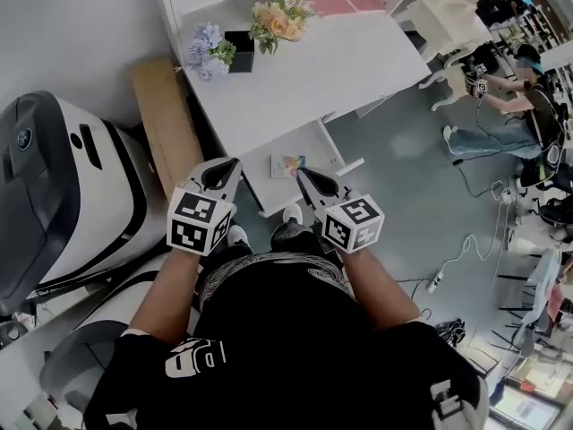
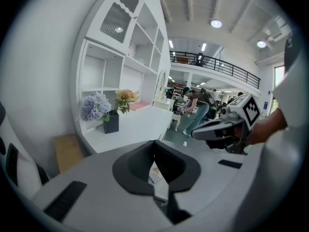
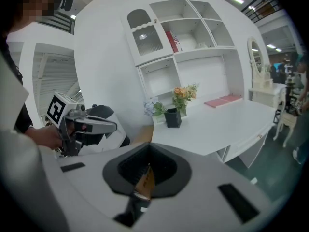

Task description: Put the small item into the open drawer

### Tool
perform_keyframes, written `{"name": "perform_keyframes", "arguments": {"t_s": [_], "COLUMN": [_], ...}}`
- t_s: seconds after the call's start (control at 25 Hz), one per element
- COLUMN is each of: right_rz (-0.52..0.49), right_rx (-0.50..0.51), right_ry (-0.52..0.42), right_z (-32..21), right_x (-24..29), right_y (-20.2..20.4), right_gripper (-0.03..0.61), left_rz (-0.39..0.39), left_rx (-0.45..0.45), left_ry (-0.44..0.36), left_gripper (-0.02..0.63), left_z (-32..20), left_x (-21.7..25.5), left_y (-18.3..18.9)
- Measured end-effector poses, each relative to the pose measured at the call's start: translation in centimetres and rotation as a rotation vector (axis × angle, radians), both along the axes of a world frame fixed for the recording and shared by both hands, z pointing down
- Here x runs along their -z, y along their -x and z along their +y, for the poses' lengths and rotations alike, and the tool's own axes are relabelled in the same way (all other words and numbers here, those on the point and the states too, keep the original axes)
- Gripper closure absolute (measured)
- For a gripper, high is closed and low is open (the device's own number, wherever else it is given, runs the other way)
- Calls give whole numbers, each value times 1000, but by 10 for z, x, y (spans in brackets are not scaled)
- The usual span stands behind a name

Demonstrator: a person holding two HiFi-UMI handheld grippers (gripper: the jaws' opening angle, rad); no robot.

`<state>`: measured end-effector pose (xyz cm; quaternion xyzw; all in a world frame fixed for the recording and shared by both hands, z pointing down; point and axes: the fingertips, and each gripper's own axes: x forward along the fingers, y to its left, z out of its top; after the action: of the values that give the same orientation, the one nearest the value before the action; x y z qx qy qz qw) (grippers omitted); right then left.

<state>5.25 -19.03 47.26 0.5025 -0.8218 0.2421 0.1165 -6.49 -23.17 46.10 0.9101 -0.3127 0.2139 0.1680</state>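
Left hand-held gripper [image 1: 233, 161]: jaws together, nothing in them. At the tabletop's [image 1: 331, 70] back edge a black vase [image 1: 239, 50] holds flowers [image 1: 279, 21]. The open drawer [image 1: 309, 146] holds the small item [image 1: 287, 166], a flat card with pastel print. Just beside it is the right hand-held gripper [image 1: 299, 172], jaws together.

A small colourful card [image 1: 287, 166] lies flat inside the open white drawer [image 1: 315, 149].
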Motion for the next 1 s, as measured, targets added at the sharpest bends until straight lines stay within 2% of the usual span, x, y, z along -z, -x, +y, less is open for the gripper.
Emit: {"name": "perform_keyframes", "arguments": {"t_s": [0.24, 0.56, 0.68, 0.84, 1.0], "right_rz": [-4, -32, -38, -45, -55], "right_rx": [72, 153, 181, 213, 236], "right_ry": [-49, -78, -84, -78, -78], "right_z": [12, 51, 71, 101, 127], "right_x": [15, 31, 31, 27, 23], "right_y": [0, -35, -49, -63, -72], "right_gripper": [571, 571, 571, 571, 572], "left_rz": [-2, -16, -24, 14, -11], "left_rx": [55, 146, 165, 193, 211], "left_ry": [-26, -26, -9, 54, 49], "left_gripper": [600, 600, 600, 600, 600], "left_z": [12, 60, 85, 119, 146], "left_x": [6, 12, 8, 2, 1], "left_y": [2, -26, -40, -60, -70]}}
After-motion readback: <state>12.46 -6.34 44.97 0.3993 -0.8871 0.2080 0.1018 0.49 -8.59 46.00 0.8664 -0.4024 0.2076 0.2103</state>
